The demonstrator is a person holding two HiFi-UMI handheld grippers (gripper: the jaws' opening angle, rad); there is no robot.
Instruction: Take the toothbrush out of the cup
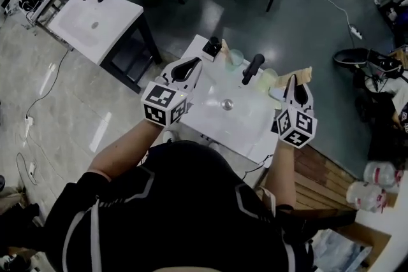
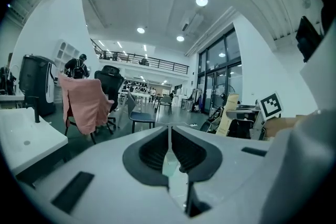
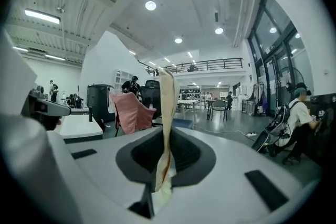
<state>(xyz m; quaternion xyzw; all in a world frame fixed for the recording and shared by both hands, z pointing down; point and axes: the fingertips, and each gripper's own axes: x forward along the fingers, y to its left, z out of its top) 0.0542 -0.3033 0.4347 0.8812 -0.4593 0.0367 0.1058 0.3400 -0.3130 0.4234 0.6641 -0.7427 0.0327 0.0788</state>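
Right fingers (image 3: 186,157) pinch toothbrush (image 3: 167,113) near cups (image 1: 268,78), faucet (image 1: 253,67).

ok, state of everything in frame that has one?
left gripper: shut, nothing held.
right gripper: shut on the toothbrush.
toothbrush: upright between the jaws, no cup around it.
green cup: upright on the basin's far edge.
pale cup: upright, beside the faucet.
faucet: no water visible.
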